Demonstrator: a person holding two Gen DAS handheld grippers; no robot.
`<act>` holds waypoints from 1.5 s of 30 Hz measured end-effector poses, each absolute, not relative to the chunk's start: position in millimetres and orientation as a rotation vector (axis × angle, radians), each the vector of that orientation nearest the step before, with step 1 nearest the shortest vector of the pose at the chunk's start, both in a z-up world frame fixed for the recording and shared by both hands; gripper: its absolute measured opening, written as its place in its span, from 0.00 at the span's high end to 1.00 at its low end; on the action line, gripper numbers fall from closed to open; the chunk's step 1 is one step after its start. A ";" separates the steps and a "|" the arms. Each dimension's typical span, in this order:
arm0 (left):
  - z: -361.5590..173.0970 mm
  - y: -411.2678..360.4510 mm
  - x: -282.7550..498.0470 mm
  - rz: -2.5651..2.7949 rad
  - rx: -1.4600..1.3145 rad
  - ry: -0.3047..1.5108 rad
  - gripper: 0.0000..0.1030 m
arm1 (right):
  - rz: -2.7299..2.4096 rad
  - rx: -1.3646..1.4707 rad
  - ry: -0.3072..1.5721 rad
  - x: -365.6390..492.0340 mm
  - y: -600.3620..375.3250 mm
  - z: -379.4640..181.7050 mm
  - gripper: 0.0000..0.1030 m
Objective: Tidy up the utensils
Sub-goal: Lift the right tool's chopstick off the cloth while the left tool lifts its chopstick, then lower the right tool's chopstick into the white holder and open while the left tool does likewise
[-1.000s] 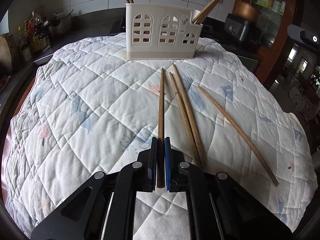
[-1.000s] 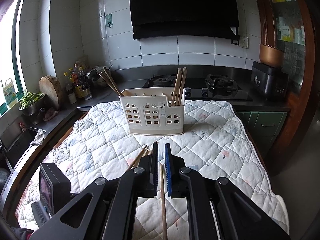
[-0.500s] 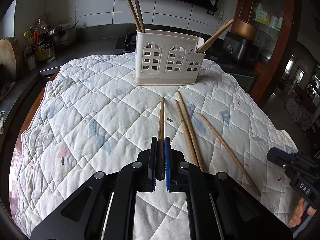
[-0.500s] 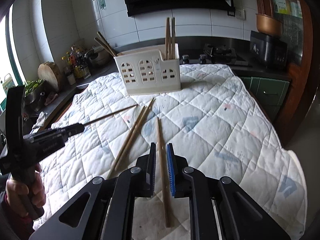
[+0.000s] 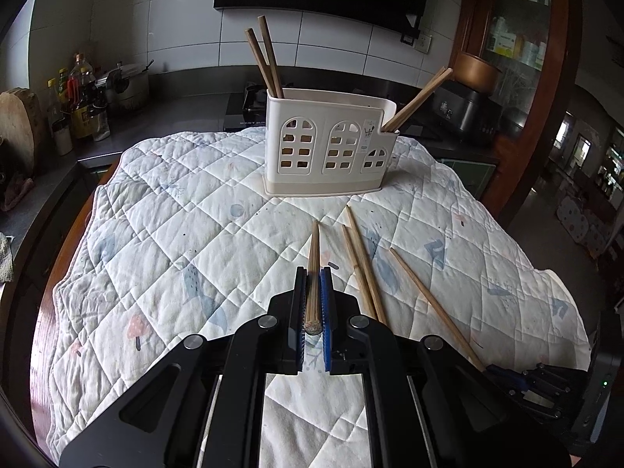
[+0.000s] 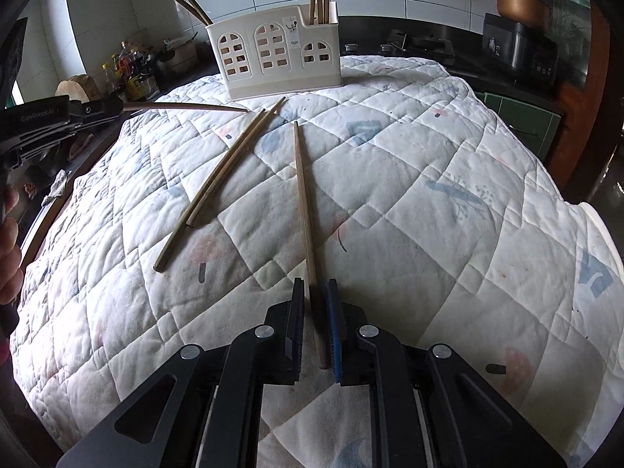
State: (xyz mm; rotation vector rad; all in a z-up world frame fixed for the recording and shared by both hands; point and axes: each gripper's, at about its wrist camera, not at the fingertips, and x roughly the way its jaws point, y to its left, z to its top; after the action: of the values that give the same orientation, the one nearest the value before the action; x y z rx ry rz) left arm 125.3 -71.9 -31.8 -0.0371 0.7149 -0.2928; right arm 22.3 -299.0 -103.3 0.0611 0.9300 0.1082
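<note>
Left wrist view showed the left gripper [image 5: 312, 273] clamped on a light, stiff chopstick [image 5: 314, 249] near its butt, aimed at the far holder [image 5: 329, 148]. The right gripper [image 6: 315, 292] stood narrowly open astride another stick [image 6: 302, 179] lying on the quilt [image 6: 429, 195]; smooth wood might slip.

A table is covered by a white quilted cloth [image 6: 448, 179]. On it stand a cream utensil holder [image 6: 273, 60], a touching chopstick pair [image 6: 218, 179] and one single chopstick [image 6: 304, 202].
</note>
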 end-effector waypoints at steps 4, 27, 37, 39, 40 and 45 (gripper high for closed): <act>-28.1 -71.9 128.8 -0.300 -0.029 0.710 0.95 | 0.101 0.060 0.922 21.5 -299.8 -101.9 0.92; 36.0 -67.7 191.8 -0.381 0.016 0.705 0.95 | 0.225 -0.036 0.621 135.4 -304.9 112.7 0.94; 95.1 -77.9 219.7 -0.422 0.047 0.662 0.95 | 0.265 0.018 0.564 201.7 -304.3 195.5 0.94; 113.6 -80.7 221.8 -0.425 0.055 0.630 0.95 | 0.242 0.020 0.548 215.2 -304.5 204.8 0.94; 122.8 -82.3 222.4 -0.424 0.058 0.612 0.95 | 0.230 0.027 0.543 222.3 -305.2 207.7 0.94; 169.0 -87.4 233.0 -0.393 0.055 0.510 0.95 | 0.165 0.034 0.551 257.5 -308.7 202.3 0.94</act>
State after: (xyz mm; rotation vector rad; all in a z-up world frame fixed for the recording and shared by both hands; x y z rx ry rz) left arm 233.0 -87.4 169.0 0.0550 0.5104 -0.3929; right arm 257.5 -308.7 202.3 0.0335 0.5511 0.1645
